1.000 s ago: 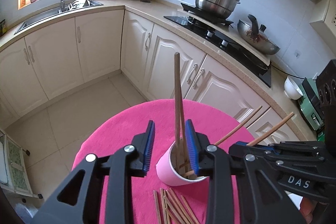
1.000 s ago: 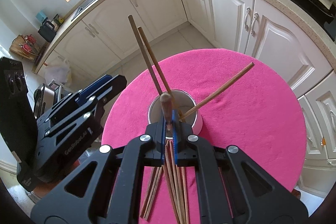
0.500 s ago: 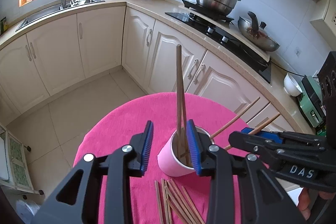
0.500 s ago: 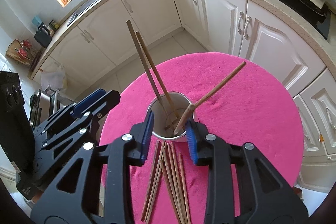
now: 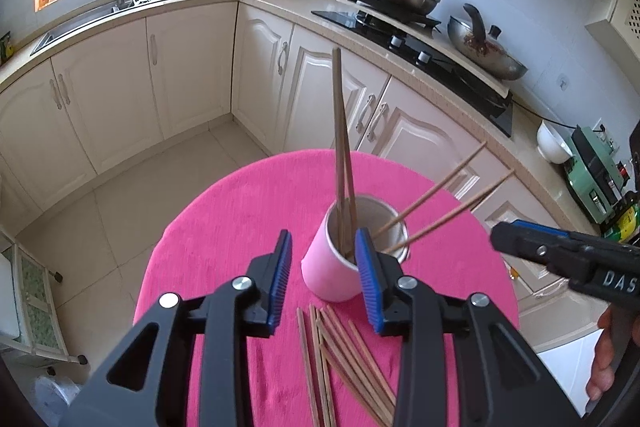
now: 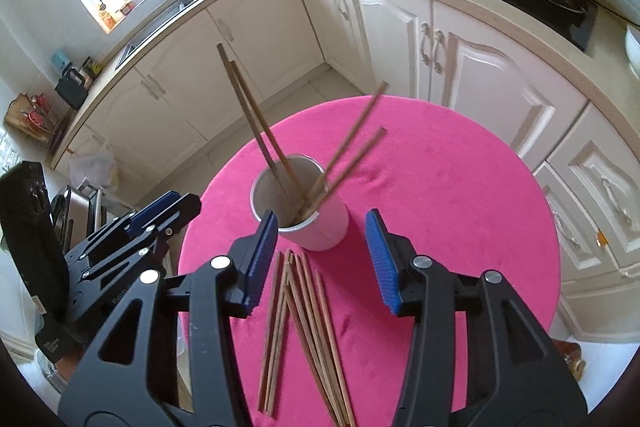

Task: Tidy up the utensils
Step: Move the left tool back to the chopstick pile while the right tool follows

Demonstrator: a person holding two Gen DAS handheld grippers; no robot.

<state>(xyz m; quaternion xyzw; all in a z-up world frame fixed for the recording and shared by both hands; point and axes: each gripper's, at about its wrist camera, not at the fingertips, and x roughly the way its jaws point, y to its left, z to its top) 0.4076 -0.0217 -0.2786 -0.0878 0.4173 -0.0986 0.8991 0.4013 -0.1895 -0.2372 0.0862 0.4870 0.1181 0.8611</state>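
My left gripper [image 5: 323, 267] hangs with its ribbed blue pads spread apart and nothing between them, just above the near rim of the pink cup [image 5: 340, 275]. My right gripper [image 6: 322, 255] is likewise released and wide. The cup is a smooth, pale-lined cylinder standing upright on the round table's fuzzy magenta cloth [image 6: 440, 187]. Four slim brown wooden chopsticks [image 6: 256, 119] lean inside it, two to each side. A loose fan of more chopsticks [image 6: 304, 323] lies flat on the cloth beside the cup, nearer me.

Four chopsticks [image 6: 256, 123] in pink cup [image 6: 320, 223]
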